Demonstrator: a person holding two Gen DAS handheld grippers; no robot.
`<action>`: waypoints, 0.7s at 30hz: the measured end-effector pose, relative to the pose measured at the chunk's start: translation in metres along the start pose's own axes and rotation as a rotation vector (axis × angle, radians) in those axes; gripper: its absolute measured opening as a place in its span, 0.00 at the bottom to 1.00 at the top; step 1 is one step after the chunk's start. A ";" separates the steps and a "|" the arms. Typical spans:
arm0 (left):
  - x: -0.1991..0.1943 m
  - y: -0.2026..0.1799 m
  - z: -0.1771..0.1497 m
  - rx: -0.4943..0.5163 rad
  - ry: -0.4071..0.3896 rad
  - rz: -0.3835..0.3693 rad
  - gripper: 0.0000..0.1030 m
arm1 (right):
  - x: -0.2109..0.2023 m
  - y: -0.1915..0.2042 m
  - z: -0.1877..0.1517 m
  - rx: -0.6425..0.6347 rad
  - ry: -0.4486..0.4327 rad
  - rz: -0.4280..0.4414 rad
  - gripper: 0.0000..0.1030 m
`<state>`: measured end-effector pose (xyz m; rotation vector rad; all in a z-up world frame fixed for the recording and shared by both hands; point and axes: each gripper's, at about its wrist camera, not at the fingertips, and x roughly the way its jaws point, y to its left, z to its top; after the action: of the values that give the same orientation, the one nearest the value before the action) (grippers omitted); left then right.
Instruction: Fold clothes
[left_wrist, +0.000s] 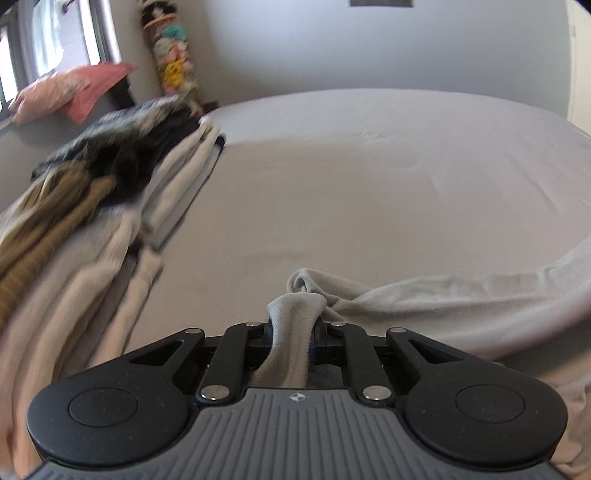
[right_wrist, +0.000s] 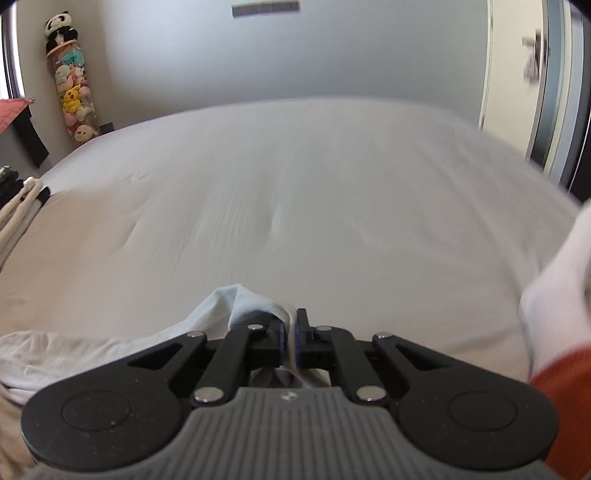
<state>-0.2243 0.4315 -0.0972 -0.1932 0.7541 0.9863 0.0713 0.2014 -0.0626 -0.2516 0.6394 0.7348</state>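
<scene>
**Both grippers pinched on the pale garment, lift-and-spread under way**

Left gripper (left_wrist: 293, 332) clamps a bunched fold of the pale garment (left_wrist: 443, 306), its jaws narrow around a thick wad of cloth. In the right wrist view the right gripper (right_wrist: 290, 334) has its jaws nearly together, a thin edge of the same light cloth (right_wrist: 236, 299) nipped between them.

The garment sits at the bottom of both frames, on the near part of the bed (left_wrist: 369, 177). In the left view it trails from the jaws toward the right edge of the frame, so its long axis seems to run side to side between the two grips.

Judging by this, the step in hand is picking the piece up by two points. The next move likely calls for drawing the grippers apart to pull the cloth taut, then laying it flat on the bare sheet ahead.

A heap of other clothes (left_wrist: 92, 177) lies at the left of the left view.
</scene>
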 end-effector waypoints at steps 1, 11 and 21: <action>0.003 -0.002 0.003 0.016 -0.013 -0.004 0.14 | 0.003 0.003 0.006 -0.031 -0.018 -0.024 0.06; 0.034 0.013 -0.003 -0.007 -0.064 -0.144 0.33 | 0.068 -0.011 0.038 -0.025 0.041 -0.225 0.05; 0.036 0.067 -0.008 -0.250 -0.013 -0.225 0.68 | 0.092 -0.031 0.036 0.054 0.100 -0.260 0.07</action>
<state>-0.2706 0.4895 -0.1144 -0.4784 0.5812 0.8645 0.1609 0.2440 -0.0921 -0.3166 0.7048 0.4569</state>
